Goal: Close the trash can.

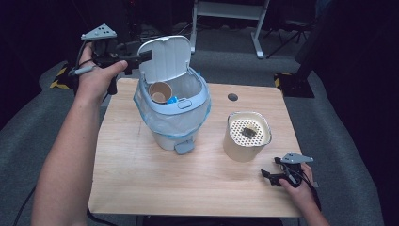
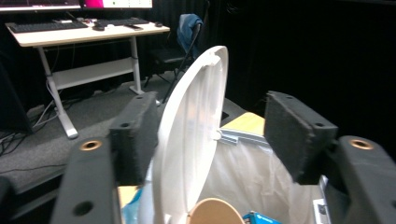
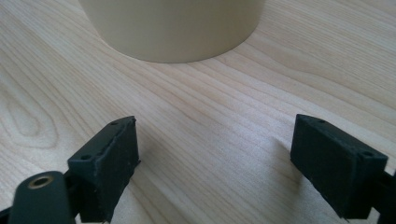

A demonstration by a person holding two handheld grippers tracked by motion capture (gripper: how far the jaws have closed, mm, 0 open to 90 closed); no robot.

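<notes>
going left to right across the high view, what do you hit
left tool at the raised lid → bin with paper cup inside → cream perforated-top container → right tool, resting on the table

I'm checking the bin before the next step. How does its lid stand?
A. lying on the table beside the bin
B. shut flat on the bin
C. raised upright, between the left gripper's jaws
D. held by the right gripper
C: the lid stands up over the open bin, its edge between the left gripper's spread jaws.
</notes>
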